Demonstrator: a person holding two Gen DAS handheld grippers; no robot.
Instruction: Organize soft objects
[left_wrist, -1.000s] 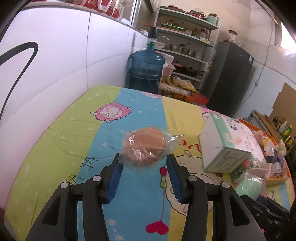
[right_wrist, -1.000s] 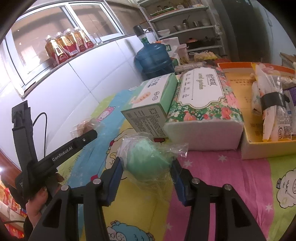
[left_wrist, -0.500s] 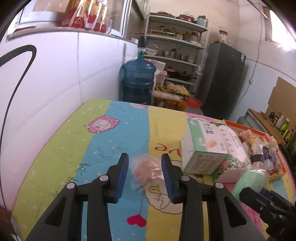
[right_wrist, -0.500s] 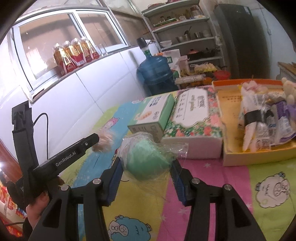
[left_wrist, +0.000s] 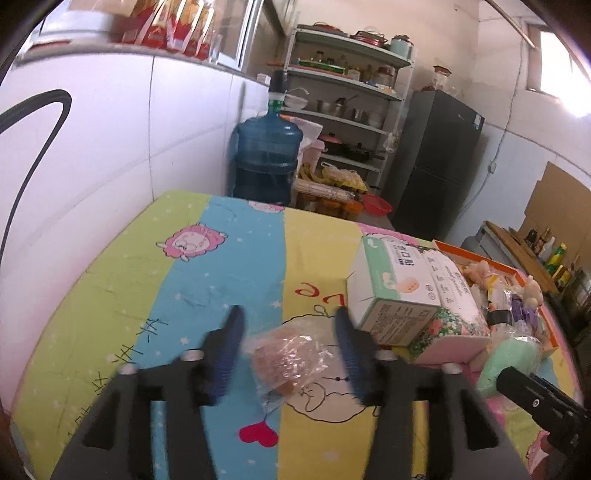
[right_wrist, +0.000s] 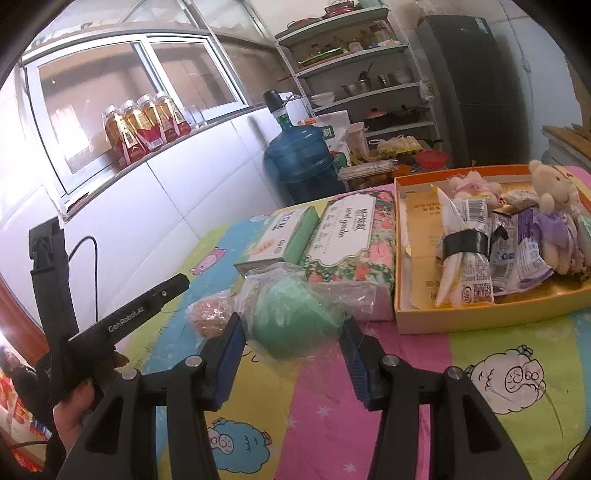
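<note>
Just let go on the left. Half a second back, pinched tight on the bagged brown bun (left_wrist: 286, 354) and raised off the striped cartoon cloth (left_wrist: 147, 295); now opening, with the left gripper (left_wrist: 288, 328) spreading its blue pads to either side of the crinkled wrapper and showing clear gaps at both flanks. Sits low in the centre of the left view, the bun, between the jaws but no longer squeezed. Cannot tell whether resting flat on the cloth or caught mid-drop. Also seen at middle left of the right view, just beside the left tool's black tip.

No such change on the right. Still clamped on the bagged green bun (right_wrist: 288, 314), with the right gripper (right_wrist: 292, 326) pressing both pads into the plastic and, by the look of it, holding it just above the cloth at lower centre of the frame. Carried a little nearer the orange tray (right_wrist: 480, 314) at right, already holding plush toys and packets; 2 tissue packs (right_wrist: 347, 236) standing between bun and tray's left wall in the picture.

Meaning for the task, as a judgement: only 1 of the 2 buns secured for sorting. Probably a slipped or abandoned pinch on the left, needing a fresh, deeper grip before any move toward the tray.
</note>
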